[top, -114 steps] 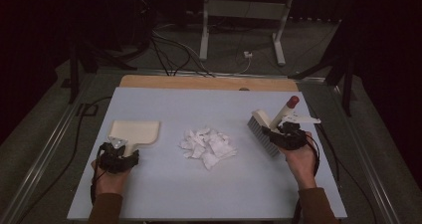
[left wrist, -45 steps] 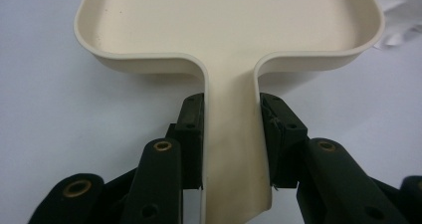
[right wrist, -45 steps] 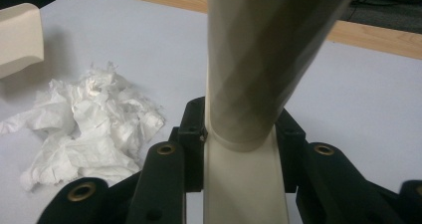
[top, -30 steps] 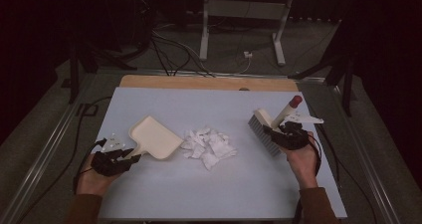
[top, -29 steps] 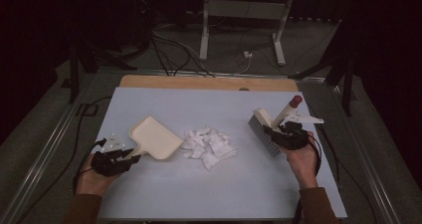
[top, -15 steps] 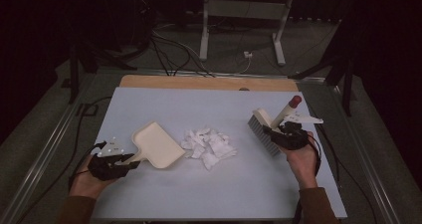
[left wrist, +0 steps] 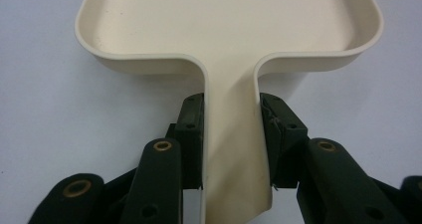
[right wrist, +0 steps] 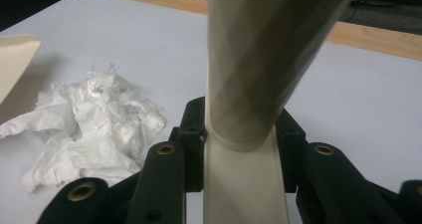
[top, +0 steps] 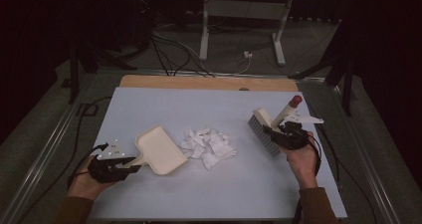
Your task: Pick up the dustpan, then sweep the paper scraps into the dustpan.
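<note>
— Currently, which step is in hand?
— Staging, I judge. The left gripper (top: pixel 130 162) clamps the dustpan (top: pixel 160 149) handle; the pan mouth lies just beside the paper scraps (top: pixel 208 145) mid-table (top: pixel 239 194). The right gripper (top: pixel 277 130) clamps the brush (top: pixel 264 132) handle, bristles near the scraps' far side.
— Next move?
— Probably: sweep brush toward pan; keep the pan lip flat.

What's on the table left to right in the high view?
Left gripper clamped on the handle of the cream plastic dustpan → pile of crumpled white paper scraps → cream hand brush with grey bristles and a red-tipped handle → right gripper shut on its handle.
</note>
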Available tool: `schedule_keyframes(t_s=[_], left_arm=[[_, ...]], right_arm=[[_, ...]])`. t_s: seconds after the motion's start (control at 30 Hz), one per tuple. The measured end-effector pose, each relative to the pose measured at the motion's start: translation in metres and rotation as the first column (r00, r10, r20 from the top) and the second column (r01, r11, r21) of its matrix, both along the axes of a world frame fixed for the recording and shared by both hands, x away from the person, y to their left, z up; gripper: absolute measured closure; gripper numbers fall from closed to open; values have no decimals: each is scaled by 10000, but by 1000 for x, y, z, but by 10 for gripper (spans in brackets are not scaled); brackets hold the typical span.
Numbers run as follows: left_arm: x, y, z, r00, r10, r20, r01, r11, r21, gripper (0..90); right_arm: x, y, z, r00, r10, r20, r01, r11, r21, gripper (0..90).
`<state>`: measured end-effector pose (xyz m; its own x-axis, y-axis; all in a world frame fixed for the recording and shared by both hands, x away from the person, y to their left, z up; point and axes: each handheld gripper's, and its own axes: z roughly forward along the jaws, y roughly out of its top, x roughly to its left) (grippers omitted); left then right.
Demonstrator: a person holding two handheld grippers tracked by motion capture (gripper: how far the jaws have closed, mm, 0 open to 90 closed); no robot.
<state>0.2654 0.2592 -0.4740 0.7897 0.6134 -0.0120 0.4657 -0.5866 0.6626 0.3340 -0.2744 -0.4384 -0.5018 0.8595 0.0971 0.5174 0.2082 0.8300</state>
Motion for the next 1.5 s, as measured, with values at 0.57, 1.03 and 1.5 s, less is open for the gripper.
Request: schedule_keyframes(t_s=[0.57,1.03,1.5], left_arm=[[1,-7,3,9965,-838,-31,839,9961,290,668],[5,-18,4,9925,-1217,-123,1220,9918,375,668],[10,-28,-3,9900,-1328,-477,1365,9870,847,668]], right_arm=[[0,0,1,10000,4,19,-4,10000,10,668],[1,-2,1,10000,-52,38,52,9999,92,668],[-1,-4,1,9999,-150,56,149,9998,140,668]])
